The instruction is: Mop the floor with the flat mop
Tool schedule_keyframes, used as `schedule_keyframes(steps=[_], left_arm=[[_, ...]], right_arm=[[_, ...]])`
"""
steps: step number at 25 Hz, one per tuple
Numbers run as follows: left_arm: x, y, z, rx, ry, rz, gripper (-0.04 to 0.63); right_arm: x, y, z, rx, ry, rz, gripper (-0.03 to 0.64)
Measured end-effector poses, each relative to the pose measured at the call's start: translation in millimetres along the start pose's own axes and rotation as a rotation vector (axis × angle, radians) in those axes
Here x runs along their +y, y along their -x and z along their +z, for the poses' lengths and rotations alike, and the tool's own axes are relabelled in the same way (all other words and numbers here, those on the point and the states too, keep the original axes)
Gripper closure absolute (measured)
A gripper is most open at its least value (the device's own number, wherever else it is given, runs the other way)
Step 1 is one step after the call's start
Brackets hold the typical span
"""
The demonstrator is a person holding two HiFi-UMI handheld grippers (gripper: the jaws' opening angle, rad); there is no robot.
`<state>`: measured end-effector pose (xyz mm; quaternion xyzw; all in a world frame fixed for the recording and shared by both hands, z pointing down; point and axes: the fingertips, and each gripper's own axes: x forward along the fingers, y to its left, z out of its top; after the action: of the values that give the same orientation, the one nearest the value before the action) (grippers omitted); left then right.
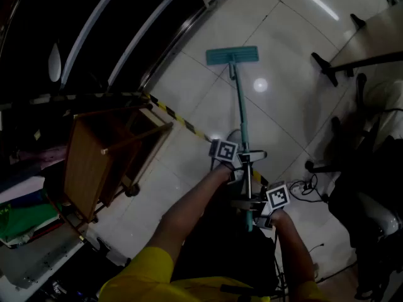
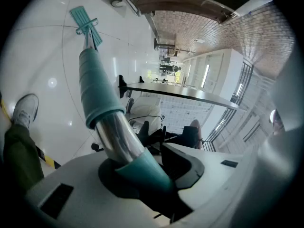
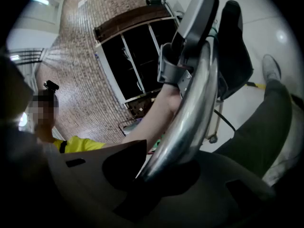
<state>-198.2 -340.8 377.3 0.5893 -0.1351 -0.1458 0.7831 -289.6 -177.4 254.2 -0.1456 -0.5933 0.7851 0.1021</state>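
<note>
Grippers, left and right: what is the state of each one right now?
Left gripper: shut on the mop handle.
Right gripper: shut on the mop handle too, on its bare metal part.

Left gripper (image 1: 238,162) beyond right gripper (image 1: 258,207), both tight on handle (image 1: 240,109)

The head view looks steeply down at the teal-and-steel flat mop (image 1: 240,109), pad toward 12 o'clock. Both gripper views sit close against its shaft, which all three views share.
</note>
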Motion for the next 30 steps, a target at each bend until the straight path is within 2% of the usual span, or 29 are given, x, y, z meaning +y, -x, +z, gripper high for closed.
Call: schedule_keyframes(steps=[5, 8, 11, 13, 15, 17, 20, 22, 23, 25, 26, 30], left_arm=[[-2, 2, 122, 0.051, -0.04, 0.083, 0.456], [0, 4, 199, 0.017, -0.085, 0.1, 0.467], [11, 10, 246, -0.007, -0.128, 0.171, 0.481], [17, 11, 241, 0.027, -0.162, 0.215, 0.48], [17, 13, 208, 0.033, -0.168, 0.217, 0.48], [13, 21, 151, 0.015, -0.125, 0.221, 0.48], [3, 23, 47, -0.025, -0.023, 0.213, 0.479], [-5, 19, -5, -0.067, 0.024, 0.166, 0.479], [-7, 17, -17, -0.087, 0.024, 0.13, 0.479], [-7, 9, -14, -0.105, -0.006, 0.06, 0.483], [-4, 4, -5, -0.088, -0.021, 0.044, 0.485], [12, -13, 66, -0.002, -0.033, 0.066, 0.479]], right_arm=[[-2, -3, 122, -0.02, 0.028, 0.012, 0.529], [-13, -5, 193, -0.044, 0.049, -0.029, 0.532], [-12, -9, 237, -0.116, 0.035, 0.016, 0.537], [-11, -12, 231, -0.126, 0.031, 0.034, 0.551], [-8, -16, 197, -0.106, 0.016, 0.03, 0.561], [0, -20, 141, -0.086, -0.023, 0.032, 0.558], [22, -13, 42, -0.081, -0.102, 0.03, 0.558], [32, -5, -7, -0.08, -0.139, 0.013, 0.56], [32, -2, -20, -0.072, -0.141, 0.002, 0.559], [23, 3, -22, -0.049, -0.124, 0.003, 0.56], [16, 6, -13, -0.027, -0.11, 0.004, 0.563], [-12, 22, 59, 0.029, -0.042, -0.03, 0.561]])
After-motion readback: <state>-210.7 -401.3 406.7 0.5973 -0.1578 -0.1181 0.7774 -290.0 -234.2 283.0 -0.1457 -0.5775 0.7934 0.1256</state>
